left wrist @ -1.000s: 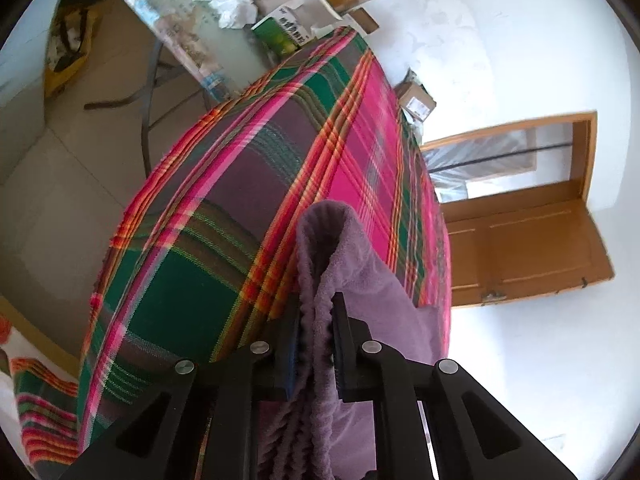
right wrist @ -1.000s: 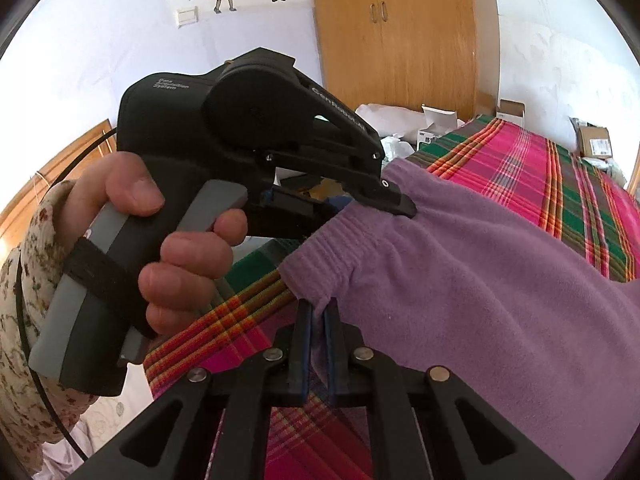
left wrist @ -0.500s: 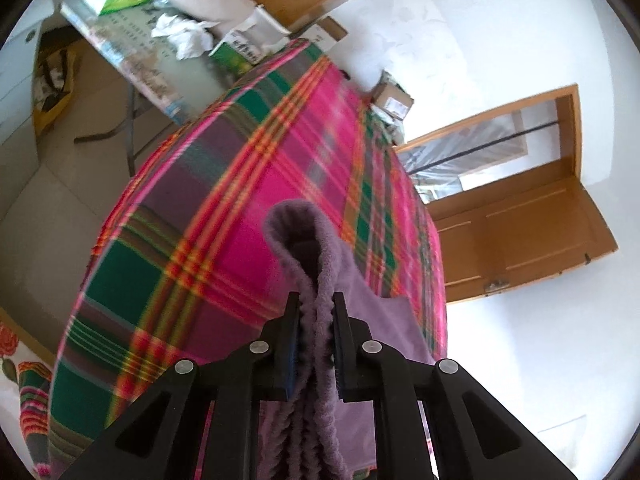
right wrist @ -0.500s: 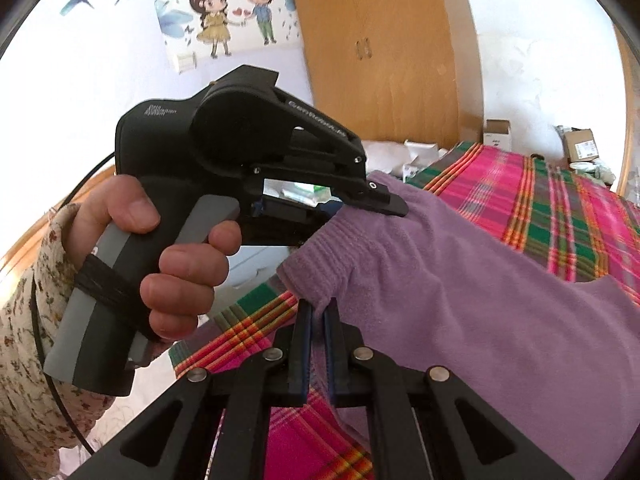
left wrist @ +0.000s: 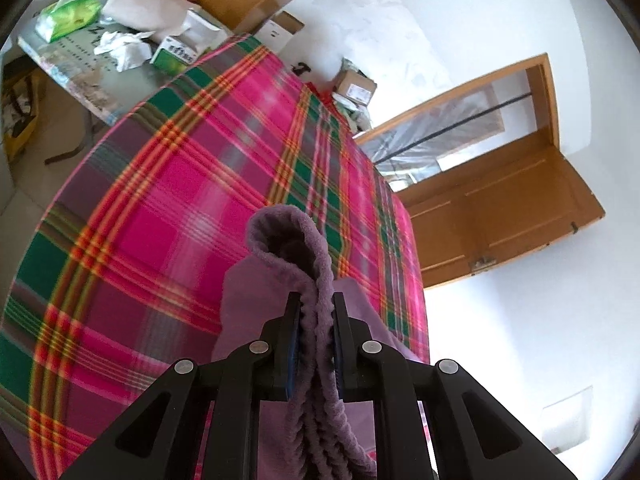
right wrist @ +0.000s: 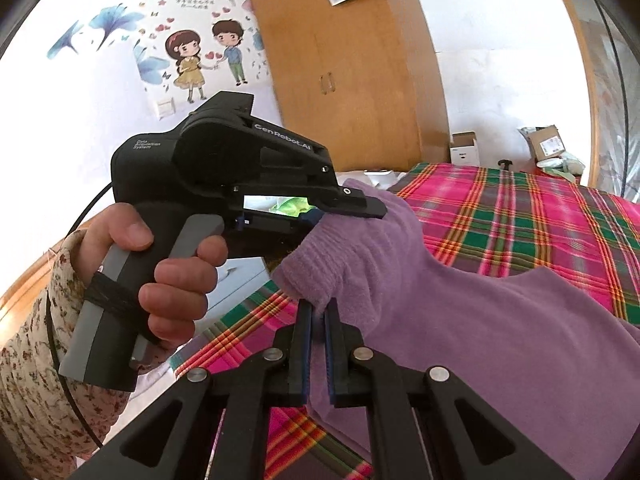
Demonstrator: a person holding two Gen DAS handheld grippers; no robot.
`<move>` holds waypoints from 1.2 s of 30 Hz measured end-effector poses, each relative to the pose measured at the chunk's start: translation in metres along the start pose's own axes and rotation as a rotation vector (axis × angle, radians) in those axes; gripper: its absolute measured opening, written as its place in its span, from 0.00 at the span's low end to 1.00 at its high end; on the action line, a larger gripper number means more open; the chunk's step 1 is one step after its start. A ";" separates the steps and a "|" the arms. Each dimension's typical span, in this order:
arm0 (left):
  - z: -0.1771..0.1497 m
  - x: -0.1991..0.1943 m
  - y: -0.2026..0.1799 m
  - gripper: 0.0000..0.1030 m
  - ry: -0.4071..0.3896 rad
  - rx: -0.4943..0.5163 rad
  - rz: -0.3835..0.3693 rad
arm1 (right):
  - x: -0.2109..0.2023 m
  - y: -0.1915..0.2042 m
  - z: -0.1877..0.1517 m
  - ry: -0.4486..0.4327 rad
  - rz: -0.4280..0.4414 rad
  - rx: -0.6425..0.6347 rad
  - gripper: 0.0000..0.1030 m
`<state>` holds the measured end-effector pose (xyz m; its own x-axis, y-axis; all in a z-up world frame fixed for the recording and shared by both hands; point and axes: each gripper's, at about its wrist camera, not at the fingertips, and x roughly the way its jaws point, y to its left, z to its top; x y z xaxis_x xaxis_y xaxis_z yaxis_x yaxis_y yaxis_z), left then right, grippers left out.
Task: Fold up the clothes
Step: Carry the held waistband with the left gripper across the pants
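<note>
A big bed [left wrist: 168,216] fills most of the room in front of me. It wears a bright checked cover [right wrist: 520,216] in pink, green and orange. A tall brown cupboard [right wrist: 352,80] stands against the white wall behind it, and a brown door [left wrist: 496,216] is open on the far side. Beside the bed is a small table [left wrist: 92,76] with crumpled paper and a green packet on it. Some cardboard boxes [right wrist: 548,144] sit on the floor by the wall.

A soft purple garment [right wrist: 480,320] is lifted up over the bed cover. Part of it droops down toward the cover. Its stretchy ribbed edge is held at two spots.

The left gripper [left wrist: 316,312] is squeezed tight on a thick bunch of that ribbed edge. The cloth loops up in front of its two black fingers. A person's hand [right wrist: 160,272] in a flowery sleeve holds its handle.

The right gripper [right wrist: 318,316] is almost closed and pinches a thin bit of the same edge, just beside the left one.
</note>
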<state>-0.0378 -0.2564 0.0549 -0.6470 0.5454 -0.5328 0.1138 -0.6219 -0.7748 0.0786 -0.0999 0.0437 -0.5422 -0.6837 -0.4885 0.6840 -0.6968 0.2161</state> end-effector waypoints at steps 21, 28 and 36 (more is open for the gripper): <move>-0.029 0.048 -0.067 0.14 0.103 0.116 -0.040 | -0.059 -0.044 -0.011 -0.063 -0.077 0.080 0.06; -0.037 0.062 -0.083 0.14 0.135 0.139 -0.054 | -0.075 -0.053 -0.016 -0.081 -0.109 0.105 0.06; -0.050 0.086 -0.102 0.14 0.186 0.161 -0.061 | -0.091 -0.071 -0.025 -0.090 -0.157 0.154 0.06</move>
<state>-0.0676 -0.1177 0.0708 -0.4972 0.6696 -0.5517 -0.0521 -0.6578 -0.7514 0.0921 0.0170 0.0515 -0.6820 -0.5759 -0.4508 0.5087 -0.8164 0.2735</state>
